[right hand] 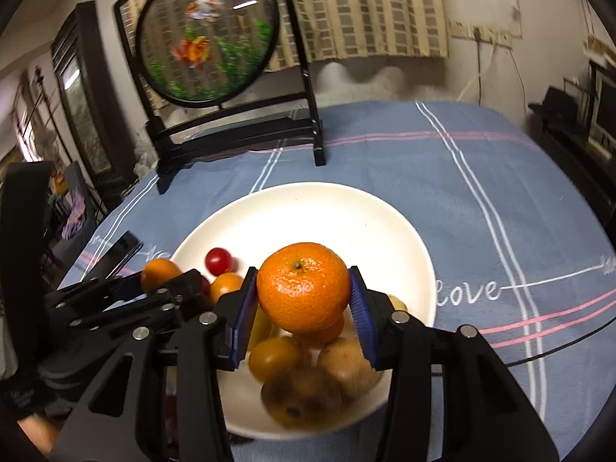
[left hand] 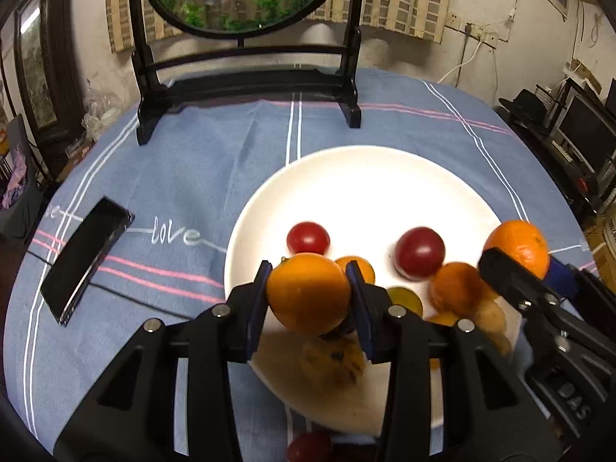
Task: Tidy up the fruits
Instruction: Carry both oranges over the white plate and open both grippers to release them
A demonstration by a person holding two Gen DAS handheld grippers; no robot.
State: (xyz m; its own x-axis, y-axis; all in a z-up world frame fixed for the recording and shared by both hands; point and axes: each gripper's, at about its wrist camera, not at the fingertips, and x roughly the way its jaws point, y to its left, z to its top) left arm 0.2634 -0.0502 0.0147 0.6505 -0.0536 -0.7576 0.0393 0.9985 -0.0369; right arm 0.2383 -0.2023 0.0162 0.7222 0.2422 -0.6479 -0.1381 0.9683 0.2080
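My left gripper (left hand: 310, 288) is shut on a smooth orange (left hand: 308, 296) and holds it above the near-left part of the white plate (left hand: 365, 184). My right gripper (right hand: 304, 300) is shut on a dimpled mandarin (right hand: 304, 285), stem end up, over the near part of the plate (right hand: 308, 208). Each gripper shows in the other's view: the right gripper (left hand: 527, 265) at the plate's right rim, the left gripper (right hand: 156, 283) at its left rim. On the plate lie two red tomatoes (left hand: 308, 238) (left hand: 419, 253), more oranges (left hand: 456, 288) and brownish fruits (right hand: 346, 362).
A blue striped cloth (left hand: 192, 177) covers the round table. A black phone (left hand: 86, 258) lies left of the plate. A black stand with a round fish picture (left hand: 246, 84) rises at the back. One red fruit (left hand: 308, 446) lies on the cloth by the plate's near rim.
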